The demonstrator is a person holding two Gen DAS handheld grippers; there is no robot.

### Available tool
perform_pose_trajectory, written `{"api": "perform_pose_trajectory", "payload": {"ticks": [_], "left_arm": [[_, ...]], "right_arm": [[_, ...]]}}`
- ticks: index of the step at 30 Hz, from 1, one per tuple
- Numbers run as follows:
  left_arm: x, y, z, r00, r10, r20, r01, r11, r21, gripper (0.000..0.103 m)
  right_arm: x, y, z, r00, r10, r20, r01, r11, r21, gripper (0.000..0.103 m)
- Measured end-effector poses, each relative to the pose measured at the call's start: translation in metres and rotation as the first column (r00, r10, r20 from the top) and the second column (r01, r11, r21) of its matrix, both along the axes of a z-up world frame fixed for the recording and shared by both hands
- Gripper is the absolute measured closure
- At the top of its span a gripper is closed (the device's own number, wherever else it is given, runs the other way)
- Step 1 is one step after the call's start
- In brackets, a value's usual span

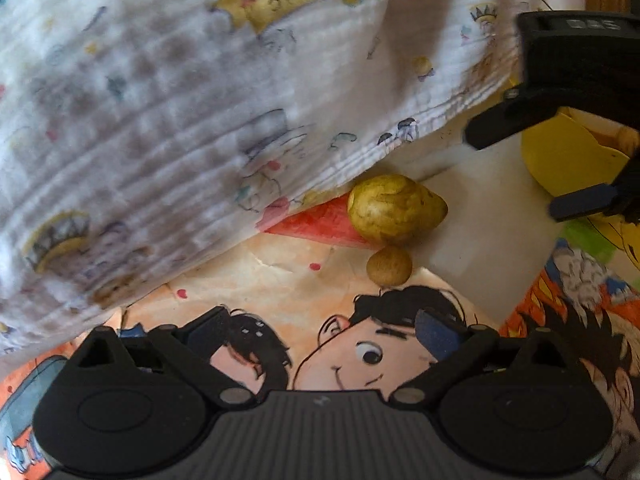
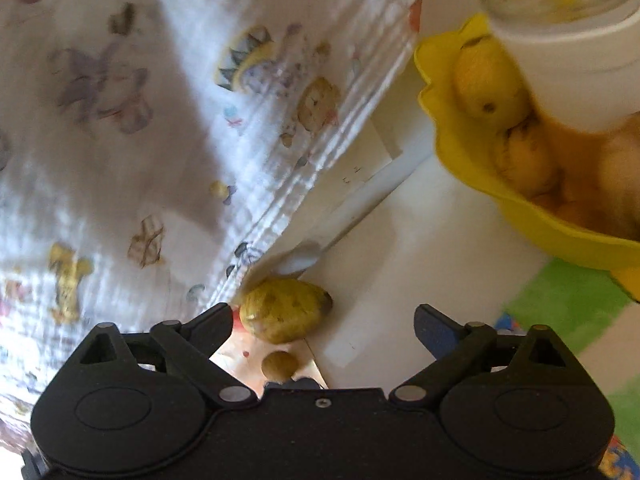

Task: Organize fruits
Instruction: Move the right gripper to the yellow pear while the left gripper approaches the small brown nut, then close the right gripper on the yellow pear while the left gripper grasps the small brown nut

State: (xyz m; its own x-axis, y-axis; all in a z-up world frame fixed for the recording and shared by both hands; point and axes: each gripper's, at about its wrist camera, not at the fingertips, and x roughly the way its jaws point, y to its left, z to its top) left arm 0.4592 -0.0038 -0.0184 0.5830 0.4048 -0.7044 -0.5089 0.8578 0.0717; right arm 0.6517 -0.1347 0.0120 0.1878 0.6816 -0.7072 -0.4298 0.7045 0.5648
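A yellow-green mottled fruit (image 1: 394, 208) lies on the table at the edge of a printed white cloth (image 1: 200, 100). A small round brown fruit (image 1: 389, 265) lies just in front of it. My left gripper (image 1: 322, 332) is open and empty, a short way before them. My right gripper (image 1: 540, 172) shows in the left wrist view, open, to the right of the fruits. In the right wrist view the big fruit (image 2: 284, 309) and the small one (image 2: 279, 365) sit near the left finger of my open right gripper (image 2: 323, 326). A yellow bowl (image 2: 472, 168) holds several yellow fruits (image 2: 486, 88).
The cloth (image 2: 140, 120) covers the left side. A white jar (image 2: 572, 52) stands over the bowl. Cartoon drawings (image 1: 360, 352) and a green sheet (image 2: 568, 300) lie on the white tabletop (image 2: 420, 260). The bowl also shows in the left wrist view (image 1: 568, 164).
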Motion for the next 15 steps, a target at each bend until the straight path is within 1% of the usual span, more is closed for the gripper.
{"api": "perform_pose_trajectory", "payload": {"ticks": [4, 7, 10, 15], "left_arm": [[0.011, -0.001, -0.008, 0.999, 0.04, 0.005, -0.04, 0.999, -0.022, 0.011], [0.017, -0.002, -0.013, 0.998, 0.066, 0.013, -0.065, 0.997, -0.031, 0.013], [0.02, -0.002, -0.017, 0.997, 0.072, 0.026, -0.071, 0.997, -0.037, 0.015], [0.027, -0.005, -0.024, 0.996, 0.079, 0.043, -0.077, 0.996, -0.037, 0.017]], "right_arm": [[0.012, 0.013, -0.015, 0.999, 0.021, -0.05, -0.02, 1.0, 0.02, 0.012], [0.018, 0.02, -0.025, 0.996, 0.033, -0.086, -0.03, 0.999, 0.037, 0.012], [0.021, 0.026, -0.032, 0.993, 0.046, -0.109, -0.041, 0.998, 0.046, 0.012], [0.025, 0.037, -0.038, 0.989, 0.075, -0.125, -0.068, 0.996, 0.06, 0.012]]}}
